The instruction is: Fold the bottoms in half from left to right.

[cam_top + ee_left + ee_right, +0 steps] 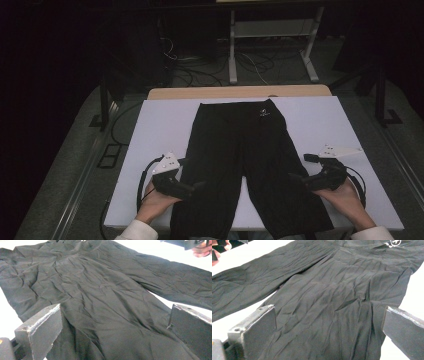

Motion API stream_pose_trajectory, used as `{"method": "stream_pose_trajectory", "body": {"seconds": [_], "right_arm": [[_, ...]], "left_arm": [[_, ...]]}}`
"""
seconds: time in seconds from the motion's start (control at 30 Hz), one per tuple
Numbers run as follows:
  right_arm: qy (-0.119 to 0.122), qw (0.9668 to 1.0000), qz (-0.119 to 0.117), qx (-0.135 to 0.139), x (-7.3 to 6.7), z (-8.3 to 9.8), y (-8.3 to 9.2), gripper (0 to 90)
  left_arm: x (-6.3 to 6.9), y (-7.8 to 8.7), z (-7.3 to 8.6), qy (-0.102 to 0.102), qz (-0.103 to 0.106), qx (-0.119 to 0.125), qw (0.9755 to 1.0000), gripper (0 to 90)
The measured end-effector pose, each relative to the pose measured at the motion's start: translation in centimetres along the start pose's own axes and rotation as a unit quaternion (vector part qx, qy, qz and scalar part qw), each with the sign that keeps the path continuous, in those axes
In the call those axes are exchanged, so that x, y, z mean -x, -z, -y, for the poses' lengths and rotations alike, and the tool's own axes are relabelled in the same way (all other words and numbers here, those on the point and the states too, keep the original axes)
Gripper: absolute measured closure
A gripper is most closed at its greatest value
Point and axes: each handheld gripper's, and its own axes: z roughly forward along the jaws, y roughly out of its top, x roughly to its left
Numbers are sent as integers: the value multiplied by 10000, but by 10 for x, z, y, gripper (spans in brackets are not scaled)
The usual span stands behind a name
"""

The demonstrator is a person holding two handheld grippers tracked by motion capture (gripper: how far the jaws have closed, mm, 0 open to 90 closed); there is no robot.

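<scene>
From the high view, a pair of black trousers point(252, 165) lies flat on the white bench point(160, 130), waistband at the far side, both legs running toward the person and their hems reaching the near edge. The left gripper point(197, 186) sits at the outer edge of the left-hand leg, and the right gripper point(295, 177) at the outer edge of the other leg — each held in a hand with a white sleeve.

In the left gripper view, the jaws stand wide apart with nothing pinched; the creased black trousers point(100, 297) spread beneath and between them, and the other hand point(202, 250) shows at the top right corner.

In the right gripper view, the jaws gape just as wide — empty too — over the trousers point(332, 297), whose small white logo point(393, 243) sits near the waistband at top right.
</scene>
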Motion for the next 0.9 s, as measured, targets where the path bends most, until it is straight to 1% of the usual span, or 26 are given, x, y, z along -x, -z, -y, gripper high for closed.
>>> {"method": "stream_pose_trajectory", "body": {"seconds": [0.47,0.57,0.6,0.63,0.73,0.9], "right_arm": [[-24,9999,76,65,-2,-2,3,0],[16,9999,130,43,-3,-3,4,0],[3,9998,178,19,-4,-5,4,0],[3,9998,178,19,-4,-5,4,0],[81,9997,236,47,-5,-11,6,0],[71,9997,207,121,-3,-19,6,0]], "left_arm": [[0,1,0,2,-13,21,10000,0],[1,0,0,5,1,-2,10000,0],[1,0,0,-2,-1,-10,10000,0],[0,0,1,11,-4,4,10000,0],[-1,1,1,46,-19,15,10000,0],[0,1,1,34,-29,26,10000,0]]}}
